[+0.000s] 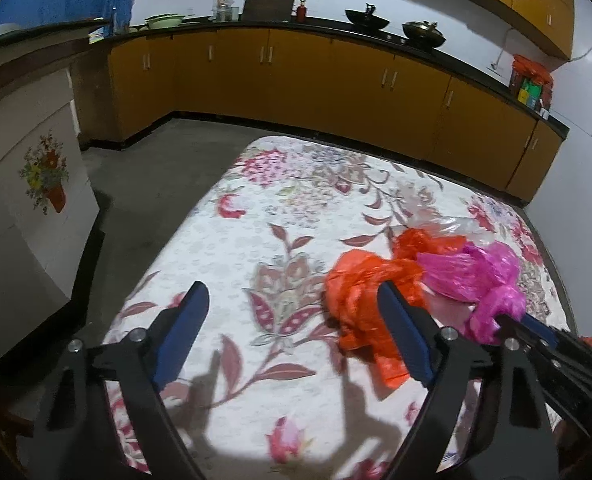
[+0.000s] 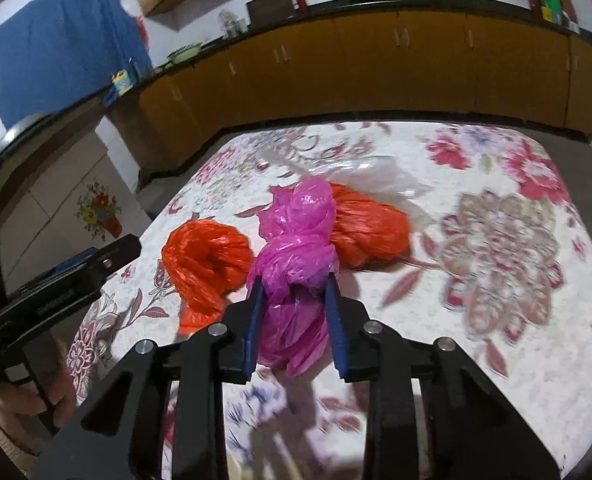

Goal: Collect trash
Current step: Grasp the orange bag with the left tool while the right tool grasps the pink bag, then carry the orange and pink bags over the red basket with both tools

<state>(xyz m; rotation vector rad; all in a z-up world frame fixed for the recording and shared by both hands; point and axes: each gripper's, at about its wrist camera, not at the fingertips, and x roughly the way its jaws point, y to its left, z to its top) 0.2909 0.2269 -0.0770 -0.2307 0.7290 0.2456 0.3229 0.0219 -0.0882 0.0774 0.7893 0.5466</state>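
On the floral tablecloth (image 1: 287,208) lies a heap of crumpled plastic bags. My right gripper (image 2: 293,292) is shut on the pink bag (image 2: 296,236), its blue pads squeezing the knotted middle. One orange bag (image 2: 203,256) lies to the pink bag's left and a second orange bag (image 2: 368,232) behind it, with a clear plastic bag (image 2: 376,176) further back. My left gripper (image 1: 293,296) stands open over the cloth; the near orange bag (image 1: 356,296) lies against its right finger, untouched by the pads. The left wrist view also shows the pink bag (image 1: 472,276) and the right gripper (image 1: 520,322).
Orange kitchen cabinets (image 1: 316,80) under a dark counter with woks (image 1: 366,20) run along the far wall. A white cabinet with a flower sticker (image 1: 43,172) stands left of the table across a grey floor strip (image 1: 155,160). A hand (image 2: 51,396) holds the left gripper.
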